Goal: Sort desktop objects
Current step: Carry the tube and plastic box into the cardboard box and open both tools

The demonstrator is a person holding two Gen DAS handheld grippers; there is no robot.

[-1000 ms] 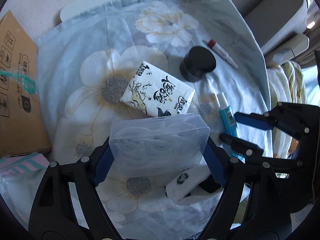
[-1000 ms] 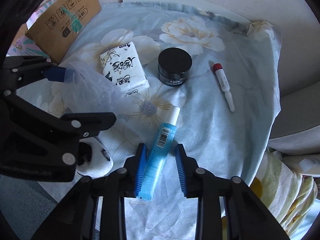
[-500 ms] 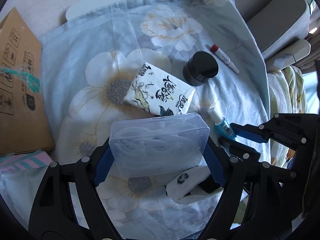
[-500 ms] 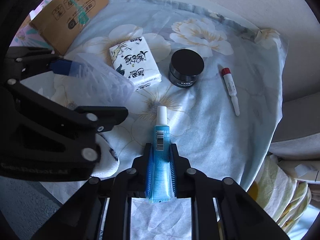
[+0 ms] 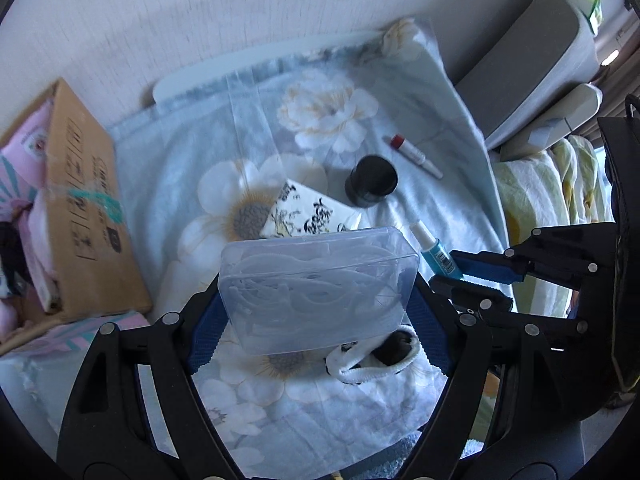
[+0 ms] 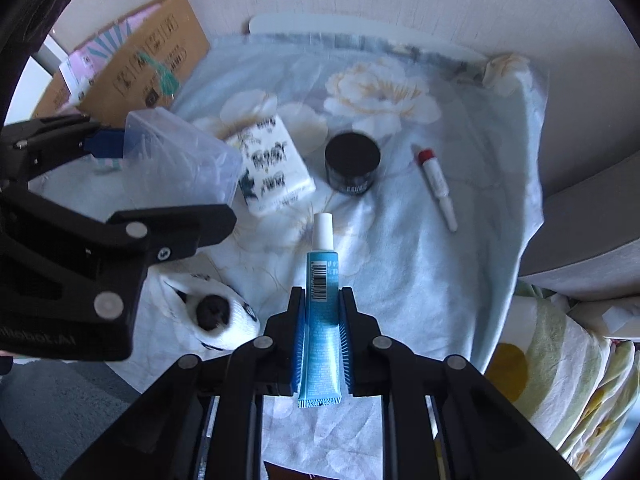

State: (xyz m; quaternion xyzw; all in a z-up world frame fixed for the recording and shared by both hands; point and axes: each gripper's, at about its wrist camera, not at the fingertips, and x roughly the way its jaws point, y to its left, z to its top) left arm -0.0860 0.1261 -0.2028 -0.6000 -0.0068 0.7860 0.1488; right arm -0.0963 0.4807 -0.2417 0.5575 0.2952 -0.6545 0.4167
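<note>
The right gripper (image 6: 322,334) is clamped on a blue tube (image 6: 322,316); its jaws have just been closing, and the blue pads press both flat sides. The tube's long axis runs straight out along the fingers, crimped end nearest the camera, white cap pointing away toward the black jar (image 6: 352,168). To that gripper's left, the left gripper (image 5: 316,312) holds a clear plastic box (image 5: 316,288) across its long axis, one pad on each short end, lifted off the floral cloth (image 6: 420,272). A white sock (image 5: 374,358) lies under the box. Beyond the tube's cap sit the tissue pack (image 6: 270,176) and the jar; to the right of the jar, a red-capped stick (image 6: 436,184) lies aslant, cap pointing away. Far left stands a cardboard box (image 6: 148,64).
</note>
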